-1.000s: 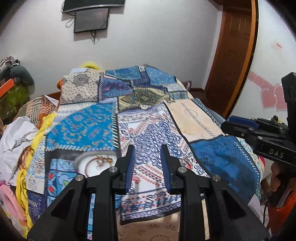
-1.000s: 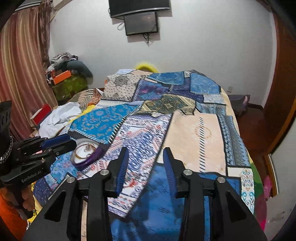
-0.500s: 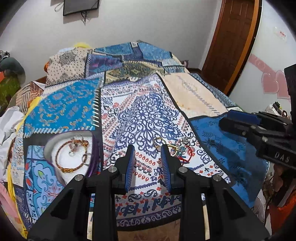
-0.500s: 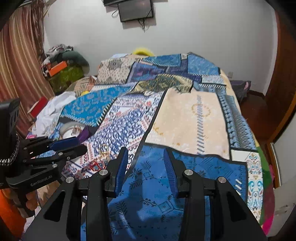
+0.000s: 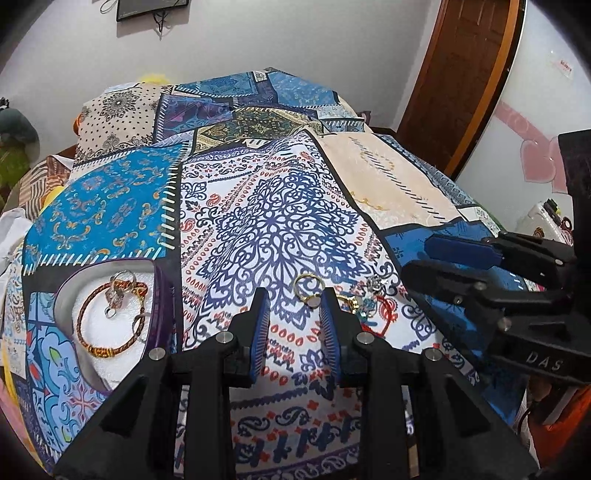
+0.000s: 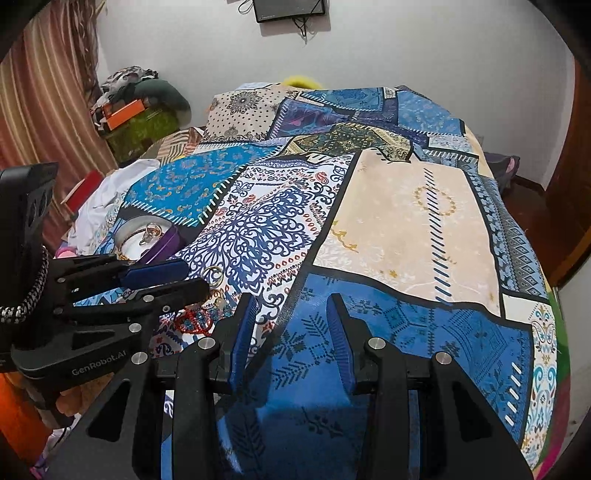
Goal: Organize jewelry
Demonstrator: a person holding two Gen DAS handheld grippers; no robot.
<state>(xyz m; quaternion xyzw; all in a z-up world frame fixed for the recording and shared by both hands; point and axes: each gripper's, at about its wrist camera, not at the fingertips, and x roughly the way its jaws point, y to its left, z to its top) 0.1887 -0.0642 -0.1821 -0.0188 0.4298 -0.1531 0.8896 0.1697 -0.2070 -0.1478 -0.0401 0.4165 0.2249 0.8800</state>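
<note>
A white dish with a purple rim lies on the patterned bedspread at the left; it holds a brown-gold bangle and small rings. A gold ring lies on the cloth just beyond my left gripper, which is open and empty. More loose jewelry, including a red beaded piece, lies to its right. My right gripper is open and empty over the blue patch. The dish and the gold ring also show in the right wrist view.
The bed fills both views. Piled clothes and boxes stand at the far left by a curtain. A wooden door is at the right. A screen hangs on the far wall.
Both grippers have tipped down and moved closer to the bedspread. The gold ring and loose jewelry have come into view just ahead of the left fingers. Both stay open.
</note>
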